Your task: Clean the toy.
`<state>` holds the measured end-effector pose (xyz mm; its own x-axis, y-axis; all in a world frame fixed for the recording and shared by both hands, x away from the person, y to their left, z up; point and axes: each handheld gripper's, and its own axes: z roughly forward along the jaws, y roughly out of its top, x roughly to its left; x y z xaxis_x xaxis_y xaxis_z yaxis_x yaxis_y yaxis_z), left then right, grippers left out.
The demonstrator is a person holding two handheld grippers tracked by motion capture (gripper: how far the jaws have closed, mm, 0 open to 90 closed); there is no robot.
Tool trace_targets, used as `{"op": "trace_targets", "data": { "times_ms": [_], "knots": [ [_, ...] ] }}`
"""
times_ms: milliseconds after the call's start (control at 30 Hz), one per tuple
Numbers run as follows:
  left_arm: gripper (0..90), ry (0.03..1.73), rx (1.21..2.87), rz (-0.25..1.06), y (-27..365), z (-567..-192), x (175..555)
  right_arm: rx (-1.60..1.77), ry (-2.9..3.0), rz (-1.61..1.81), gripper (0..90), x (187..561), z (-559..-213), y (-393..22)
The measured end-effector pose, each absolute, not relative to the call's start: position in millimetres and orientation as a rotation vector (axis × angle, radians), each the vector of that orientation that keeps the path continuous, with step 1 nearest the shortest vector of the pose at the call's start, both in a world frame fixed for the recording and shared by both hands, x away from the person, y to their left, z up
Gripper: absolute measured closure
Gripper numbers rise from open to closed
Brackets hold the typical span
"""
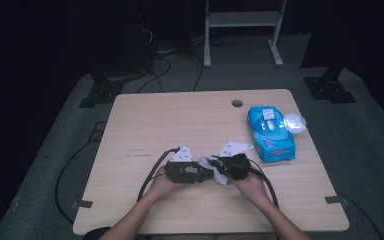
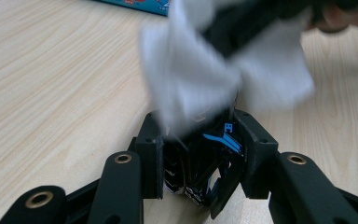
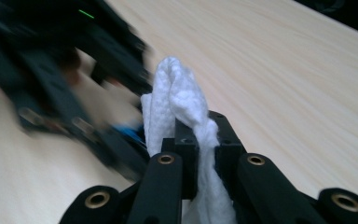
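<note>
My left gripper [image 1: 204, 173] and right gripper [image 1: 219, 168] meet tip to tip near the table's front edge. In the left gripper view the jaws [image 2: 198, 149] are shut on a small dark object [image 2: 200, 165] with blue and white markings. A white wipe [image 2: 191, 79] hangs blurred right over it, touching or nearly touching its top. The right gripper [image 3: 205, 140] is shut on that crumpled white wipe [image 3: 177, 98], which bulges out past its tips. The left gripper [image 3: 74, 70] appears blurred just beyond the wipe. From above the wipe [image 1: 223, 179] pokes out between the two grippers.
A blue pack of wipes [image 1: 271, 132] lies at the table's right, with a clear plastic piece [image 1: 295, 122] against its far right corner. A cable hole [image 1: 237, 103] sits near the far edge. Cables trail off both grippers toward the front. The light wooden table [image 1: 145, 125] has bare room at left.
</note>
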<state>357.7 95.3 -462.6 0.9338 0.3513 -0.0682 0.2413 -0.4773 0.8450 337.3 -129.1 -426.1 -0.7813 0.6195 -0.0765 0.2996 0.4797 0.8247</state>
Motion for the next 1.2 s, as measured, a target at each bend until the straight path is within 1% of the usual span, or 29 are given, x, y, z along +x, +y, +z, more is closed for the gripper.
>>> {"op": "trace_targets", "data": {
  "times_ms": [167, 267, 433, 600, 700, 833, 1033, 1100, 1200],
  "knots": [
    [58.6, 0.414, 2.09, 0.143, 96, -463, 358, 0.886, 2.3, 1.166, 82.8, 339, -425, -174],
    [58.3, 0.407, 2.097, 0.152, 93, -462, 357, 0.934, 2.282, 1.201, 82.7, 337, -427, -187],
    [58.5, 0.424, 2.082, 0.14, 93, -463, 358, 0.908, 2.274, 1.183, 82.8, 333, -428, -175],
    [58.6, 0.426, 2.086, 0.143, 93, -463, 358, 0.863, 2.328, 1.265, 82.7, 334, -428, -151],
    [58.7, 0.425, 2.087, 0.144, 94, -463, 358, 0.793, 2.338, 1.242, 82.5, 331, -430, -140],
    [58.7, 0.42, 2.094, 0.153, 95, -462, 358, 0.816, 2.316, 1.196, 82.6, 333, -428, -154],
    [58.7, 0.421, 2.093, 0.151, 95, -462, 359, 0.962, 2.241, 1.197, 82.5, 335, -423, -200],
    [58.7, 0.422, 2.092, 0.152, 95, -462, 359, 0.98, 2.231, 1.208, 82.6, 336, -423, -204],
    [58.8, 0.422, 2.094, 0.157, 95, -462, 358, 0.97, 2.245, 1.181, 82.6, 336, -425, -200]
  ]
}}
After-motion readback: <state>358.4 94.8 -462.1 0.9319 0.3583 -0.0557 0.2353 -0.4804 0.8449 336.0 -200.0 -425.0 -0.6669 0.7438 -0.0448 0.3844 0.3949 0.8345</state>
